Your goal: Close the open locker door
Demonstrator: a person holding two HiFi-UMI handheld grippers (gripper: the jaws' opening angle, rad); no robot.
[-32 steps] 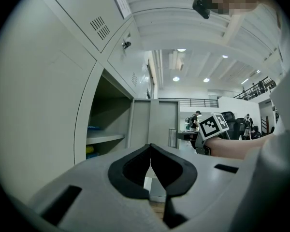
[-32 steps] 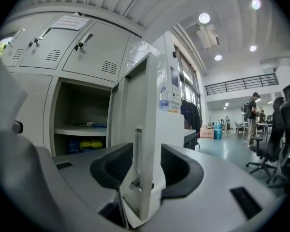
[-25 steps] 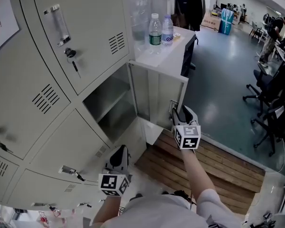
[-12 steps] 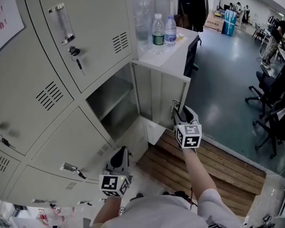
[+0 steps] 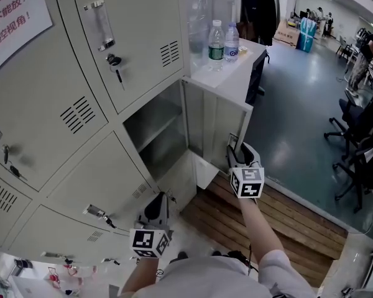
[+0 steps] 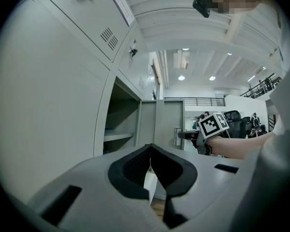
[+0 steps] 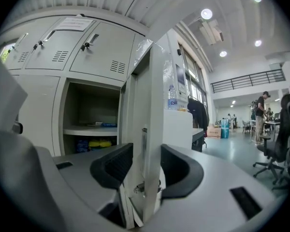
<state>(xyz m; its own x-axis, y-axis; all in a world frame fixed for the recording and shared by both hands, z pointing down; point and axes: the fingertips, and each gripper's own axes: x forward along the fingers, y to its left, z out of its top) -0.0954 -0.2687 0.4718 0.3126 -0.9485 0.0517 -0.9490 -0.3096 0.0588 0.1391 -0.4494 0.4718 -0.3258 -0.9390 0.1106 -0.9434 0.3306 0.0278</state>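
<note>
The open locker door (image 5: 214,126) stands out from the grey locker bank, baring a compartment with a shelf (image 5: 155,129). My right gripper (image 5: 234,149) is at the door's free edge near the latch. In the right gripper view the door edge (image 7: 150,129) fills the gap between the two pads, so my right gripper (image 7: 147,166) is shut on it. My left gripper (image 5: 156,203) hangs low in front of the lower lockers, apart from the door. Its pads meet with nothing between them (image 6: 150,166). The door (image 6: 162,122) shows ahead of it.
Two water bottles (image 5: 216,42) stand on a white cabinet top (image 5: 236,79) right behind the door. A wooden pallet floor (image 5: 267,216) lies beneath me. Office chairs (image 5: 360,148) stand at the far right. Keys (image 5: 116,64) hang in the closed locker doors. Yellow items (image 7: 96,143) lie inside the compartment.
The head view has shifted a little, so the lockers sit further right and lower. My right gripper stays on the door's edge. The door's angle looks much the same.
</note>
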